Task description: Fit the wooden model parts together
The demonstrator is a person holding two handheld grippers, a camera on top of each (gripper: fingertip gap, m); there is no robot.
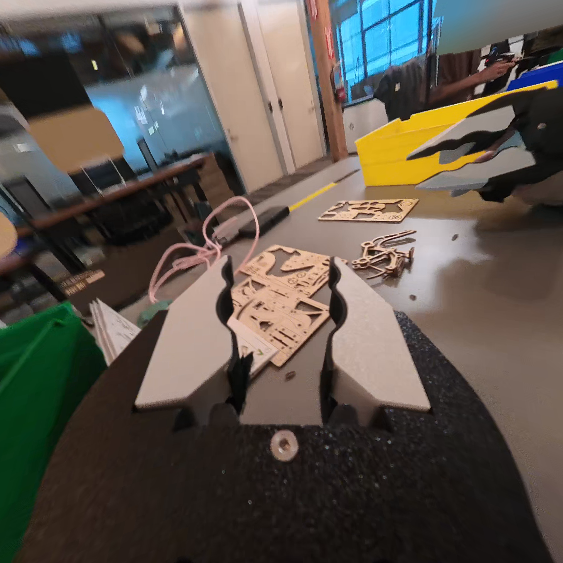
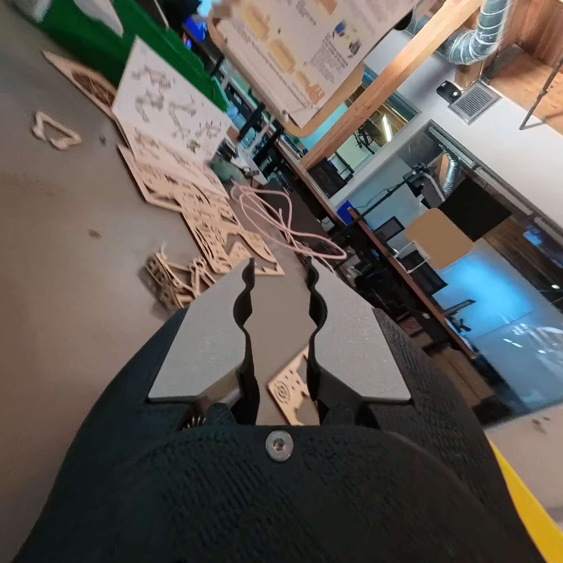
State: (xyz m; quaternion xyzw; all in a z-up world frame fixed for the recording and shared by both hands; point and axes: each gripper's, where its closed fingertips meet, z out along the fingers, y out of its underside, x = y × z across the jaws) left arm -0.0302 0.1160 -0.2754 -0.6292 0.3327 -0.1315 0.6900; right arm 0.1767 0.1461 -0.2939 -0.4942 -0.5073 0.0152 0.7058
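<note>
My left gripper (image 1: pixel 281 262) is open and empty. It hovers over a stack of laser-cut wooden sheets (image 1: pixel 283 304) on the grey table (image 1: pixel 457 304). A partly built wooden model (image 1: pixel 385 259) lies just right of the stack, with another wooden sheet (image 1: pixel 368 210) behind it. My right gripper (image 1: pixel 414 172) shows at the upper right, above the table. In the right wrist view the right gripper (image 2: pixel 280 262) is open and empty, tilted, with the wooden model (image 2: pixel 173 280) to the left of its fingers. The wooden sheets (image 2: pixel 213 225) lie ahead and one sheet (image 2: pixel 289 393) lies beneath it.
A yellow bin (image 1: pixel 384 152) stands at the back right and a green bin (image 1: pixel 36 380) at the left. An open instruction booklet (image 2: pixel 170 103), a loose wooden piece (image 2: pixel 54 131), a pink cable (image 1: pixel 213 231) and a dark flat device (image 1: pixel 268 216) lie near the table's edge. A person (image 1: pixel 405 91) stands beyond.
</note>
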